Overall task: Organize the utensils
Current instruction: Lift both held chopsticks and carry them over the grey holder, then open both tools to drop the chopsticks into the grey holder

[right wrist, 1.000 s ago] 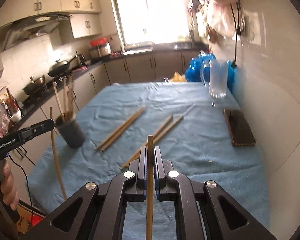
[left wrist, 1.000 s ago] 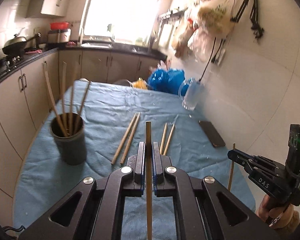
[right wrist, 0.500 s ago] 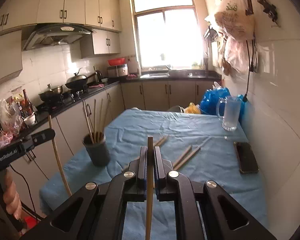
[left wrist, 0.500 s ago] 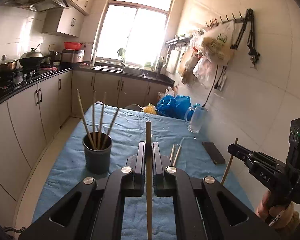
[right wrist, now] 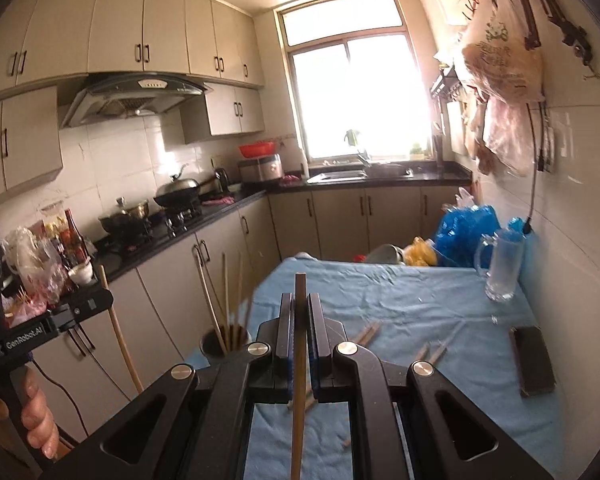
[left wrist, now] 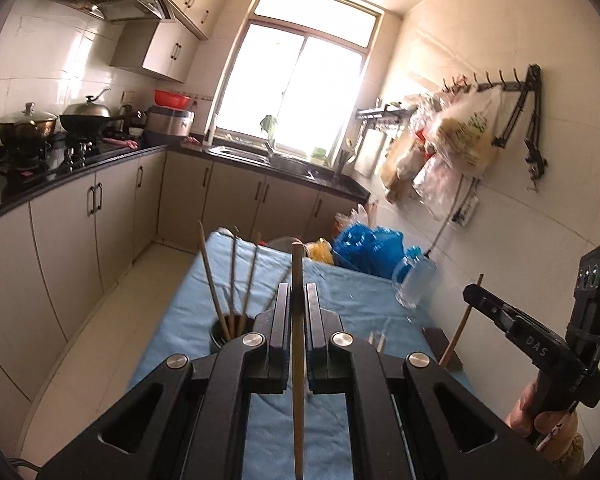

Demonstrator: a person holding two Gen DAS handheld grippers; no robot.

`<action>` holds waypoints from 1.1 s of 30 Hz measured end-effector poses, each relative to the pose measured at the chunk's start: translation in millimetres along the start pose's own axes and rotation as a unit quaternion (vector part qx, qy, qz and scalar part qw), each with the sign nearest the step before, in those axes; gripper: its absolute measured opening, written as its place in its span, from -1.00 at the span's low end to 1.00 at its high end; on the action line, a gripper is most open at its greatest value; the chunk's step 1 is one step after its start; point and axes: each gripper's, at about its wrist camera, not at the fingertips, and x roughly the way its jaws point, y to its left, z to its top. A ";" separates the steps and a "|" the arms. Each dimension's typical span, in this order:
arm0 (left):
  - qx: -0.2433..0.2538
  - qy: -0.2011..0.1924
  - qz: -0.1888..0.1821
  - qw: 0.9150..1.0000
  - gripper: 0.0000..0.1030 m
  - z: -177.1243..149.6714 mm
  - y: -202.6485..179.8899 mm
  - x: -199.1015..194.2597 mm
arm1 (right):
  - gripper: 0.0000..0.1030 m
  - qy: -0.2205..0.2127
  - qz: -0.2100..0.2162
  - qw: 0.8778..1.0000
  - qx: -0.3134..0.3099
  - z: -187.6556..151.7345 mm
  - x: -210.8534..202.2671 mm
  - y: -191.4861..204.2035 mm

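Both views have tilted up since a second ago: the table has dropped low in the frames, and cabinets, hood and window now fill the upper half. Each grip is unchanged.

The left gripper (left wrist: 298, 304) has its flat black jaws clamped on a slim round wooden chopstick (left wrist: 297, 344), which runs lengthwise between them and pokes past the tips. The right gripper (right wrist: 300, 312) pinches a second chopstick (right wrist: 299, 360) the same way, and from the left view that stick (left wrist: 462, 322) hangs slanted below the right gripper's tips (left wrist: 472, 292). Both tools are matte black with round silver bolts.

Just beyond the left jaws stands a dark cylindrical holder (left wrist: 219, 334) on the wrinkled blue cloth (left wrist: 352, 292) covering the table; three thin sticks (left wrist: 214, 284) fan upward out of it. In the right view the holder (right wrist: 212, 346) sits near the table's left edge. More loose chopsticks (right wrist: 366, 333) lie flat on the cloth in pairs, partly hidden behind the right gripper, with another pair (right wrist: 432, 351) farther right.

Near the wall lies a flat dark rectangular phone (right wrist: 534, 360). Beyond it a clear glass mug (right wrist: 502, 270) stands upright, and crumpled blue plastic bags (right wrist: 466, 228) sit at the table's far end.
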 end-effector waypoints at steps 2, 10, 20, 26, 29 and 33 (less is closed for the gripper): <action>-0.004 -0.008 0.005 1.000 -0.90 13.7 8.7 5.9 | -0.88 -0.006 0.011 1.000 0.002 11.4 8.7 3.9; -0.019 -0.035 0.036 0.999 -0.90 63.9 38.1 43.3 | -0.88 -0.033 0.060 0.998 0.006 56.2 60.9 30.9; -0.026 -0.027 0.068 0.997 -0.90 86.2 62.6 111.4 | -0.88 -0.063 0.100 0.993 0.029 77.4 137.6 56.5; -0.045 0.035 0.070 0.996 -0.90 62.9 79.2 156.8 | -0.88 -0.014 0.096 0.995 0.030 46.2 181.2 56.3; -0.045 0.049 0.077 0.995 -0.90 52.6 83.3 163.1 | -0.88 0.017 0.094 0.995 0.031 29.0 194.1 53.0; -0.038 0.049 0.088 0.994 -0.87 46.8 80.5 160.5 | -0.86 0.039 0.090 0.995 0.036 15.7 199.4 44.6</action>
